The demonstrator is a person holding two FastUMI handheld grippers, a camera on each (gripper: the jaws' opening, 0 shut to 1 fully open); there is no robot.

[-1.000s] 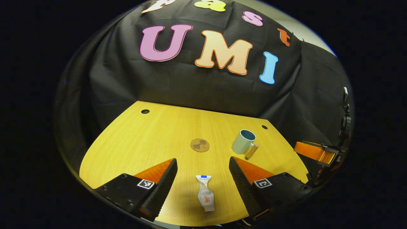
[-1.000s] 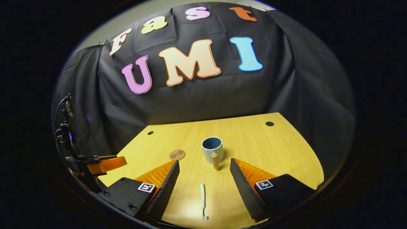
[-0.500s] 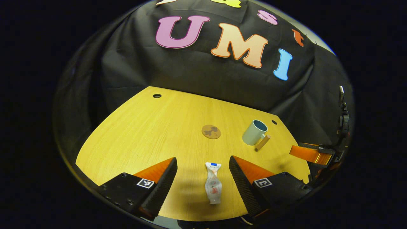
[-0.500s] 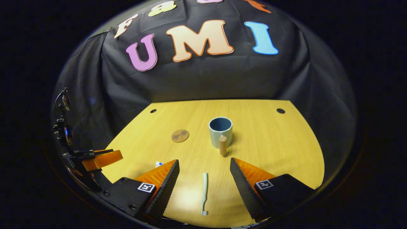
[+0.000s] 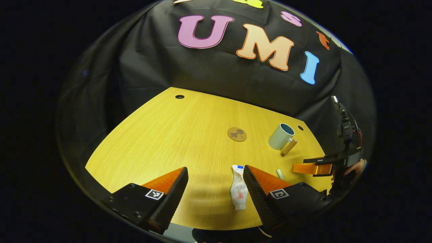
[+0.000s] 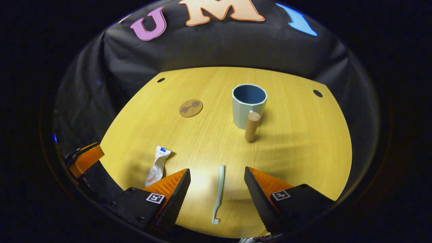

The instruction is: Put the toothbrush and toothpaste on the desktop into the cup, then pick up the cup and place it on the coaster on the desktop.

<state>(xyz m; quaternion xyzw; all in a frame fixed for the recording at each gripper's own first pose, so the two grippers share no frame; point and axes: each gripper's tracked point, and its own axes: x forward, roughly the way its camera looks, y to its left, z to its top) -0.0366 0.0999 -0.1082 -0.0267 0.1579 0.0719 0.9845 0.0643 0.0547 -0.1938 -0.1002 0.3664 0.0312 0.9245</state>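
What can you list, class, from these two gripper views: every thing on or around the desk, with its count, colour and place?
desk: one, yellow wood, with round holes near its far edge.
cup: one, pale green outside, blue inside, wooden handle, upright at the far right.
coaster: one, brown, round, left of the cup.
toothpaste: one, white tube, flat on the desk by the left gripper's jaws.
toothbrush: one, pale green, flat between the right gripper's jaws.
cloth wall: one, black, behind the desk.
left gripper: one, jaws open.
right gripper: one, jaws open.
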